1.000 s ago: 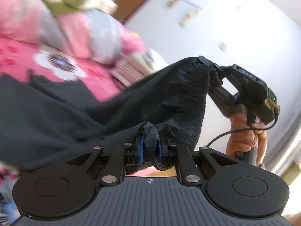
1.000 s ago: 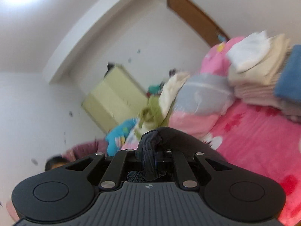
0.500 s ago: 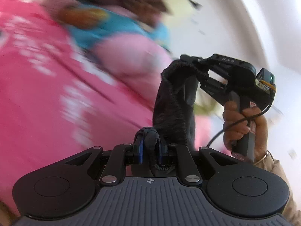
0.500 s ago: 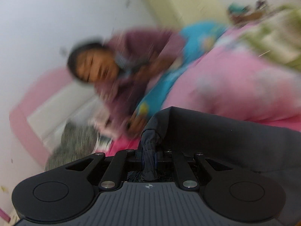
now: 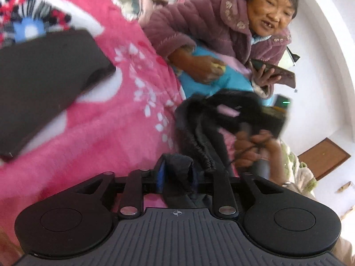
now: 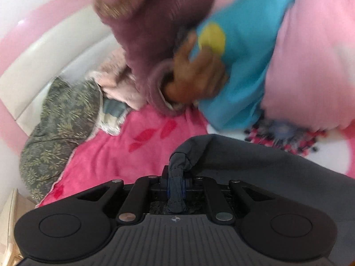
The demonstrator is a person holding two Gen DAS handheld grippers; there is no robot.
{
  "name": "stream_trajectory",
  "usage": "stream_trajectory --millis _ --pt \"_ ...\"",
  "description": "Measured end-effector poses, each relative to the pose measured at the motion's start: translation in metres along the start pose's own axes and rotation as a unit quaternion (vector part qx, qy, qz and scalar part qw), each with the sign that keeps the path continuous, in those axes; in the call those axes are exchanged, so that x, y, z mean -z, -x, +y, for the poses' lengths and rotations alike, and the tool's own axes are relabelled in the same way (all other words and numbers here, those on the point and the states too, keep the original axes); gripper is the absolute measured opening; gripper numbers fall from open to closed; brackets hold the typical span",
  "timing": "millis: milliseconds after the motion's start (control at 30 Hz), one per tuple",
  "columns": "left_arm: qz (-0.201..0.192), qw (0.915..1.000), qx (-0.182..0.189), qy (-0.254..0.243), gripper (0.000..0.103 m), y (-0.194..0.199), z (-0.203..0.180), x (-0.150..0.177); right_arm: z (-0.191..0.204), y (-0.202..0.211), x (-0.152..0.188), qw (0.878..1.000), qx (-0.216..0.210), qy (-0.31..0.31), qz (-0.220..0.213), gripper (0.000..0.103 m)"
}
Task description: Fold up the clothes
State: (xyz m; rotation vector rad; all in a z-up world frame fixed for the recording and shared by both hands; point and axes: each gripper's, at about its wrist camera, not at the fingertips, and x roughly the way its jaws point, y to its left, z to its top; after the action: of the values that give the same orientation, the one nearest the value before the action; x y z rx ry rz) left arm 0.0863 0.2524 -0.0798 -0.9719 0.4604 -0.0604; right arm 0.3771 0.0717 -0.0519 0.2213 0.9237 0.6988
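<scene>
The left gripper [image 5: 176,175] has its jaws opening: the gap between the blue pads is wider than it was a second ago, though a bunched fold of the dark garment [image 5: 197,119] still sits between them, loosely rather than pinched. The right gripper [image 6: 175,188] is also beginning to open, yet its jaws are still narrow and squeeze a twisted rope of the same grey-black cloth. In the left wrist view the right gripper shows blurred just beyond the left one, the elastic waistband hanging between the two.

Since a second ago both hands have swung down from mid-air toward the pink bedspread [image 5: 106,133]; the waistband, then stretched wide between the grippers, is now gathered with the two ends brought close together. Part of the garment already lies flat on the bedspread, to the left of the left gripper.

My reading: a fold has just been laid and the release has started. A seated person [image 5: 221,28] in a purple robe is at the far edge of the bedspread, near the grippers.
</scene>
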Motion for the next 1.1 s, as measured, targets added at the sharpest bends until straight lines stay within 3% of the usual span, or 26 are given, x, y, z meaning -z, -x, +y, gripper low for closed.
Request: stream_trajectory --millis 33,100,167,300,433,500,633,767,833,900,1000,1100 --pt "-0.015 0.9999 -0.006 -0.005 0.031 0.004 0.000 -0.001 -0.005 -0.012 0.000 1.000 0.006 -0.009 0.013 0.014" --pt "-0.048 0.9986 -0.016 -0.014 0.048 0.009 0.001 -0.004 -0.015 -0.025 0.000 0.999 0.011 -0.028 0.023 0.020" --pt "-0.064 0.9974 -0.025 -0.024 0.058 0.013 0.000 -0.004 -0.021 -0.024 0.000 0.999 0.001 -0.043 0.015 0.025" --pt "-0.049 0.9966 -0.024 -0.062 0.060 0.009 -0.011 0.001 -0.021 0.000 -0.001 0.999 -0.005 -0.050 -0.007 0.043" --pt "-0.033 0.9933 -0.016 -0.109 0.063 0.006 -0.028 0.013 0.000 0.049 0.004 0.999 0.021 0.006 -0.040 0.051" --pt "-0.034 0.9889 -0.017 -0.143 0.074 0.005 -0.038 0.019 0.007 0.078 0.007 0.998 0.027 0.022 -0.058 0.060" --pt "-0.029 0.9826 -0.061 -0.173 0.078 -0.009 -0.047 0.026 -0.001 0.149 0.032 0.995 0.027 0.024 -0.092 0.063" --pt "-0.006 0.9781 -0.107 -0.178 0.078 -0.028 -0.054 0.027 -0.032 0.216 0.073 0.994 0.036 -0.016 -0.101 0.069" --pt "-0.008 0.9728 -0.130 -0.192 0.077 -0.035 -0.060 0.028 -0.048 0.241 0.097 0.992 0.068 -0.035 -0.096 0.069" --pt "0.000 0.9608 -0.173 -0.216 0.076 -0.046 -0.067 0.030 -0.059 0.265 0.124 0.988 0.112 -0.051 -0.091 0.069" --pt "0.019 0.9476 -0.210 -0.240 0.076 -0.056 -0.078 0.031 -0.073 0.291 0.163 0.981 0.168 -0.070 -0.065 0.069" --pt "0.016 0.9388 -0.238 -0.248 0.077 -0.050 -0.093 0.034 -0.062 0.306 0.184 0.975 0.216 -0.024 -0.055 0.069"
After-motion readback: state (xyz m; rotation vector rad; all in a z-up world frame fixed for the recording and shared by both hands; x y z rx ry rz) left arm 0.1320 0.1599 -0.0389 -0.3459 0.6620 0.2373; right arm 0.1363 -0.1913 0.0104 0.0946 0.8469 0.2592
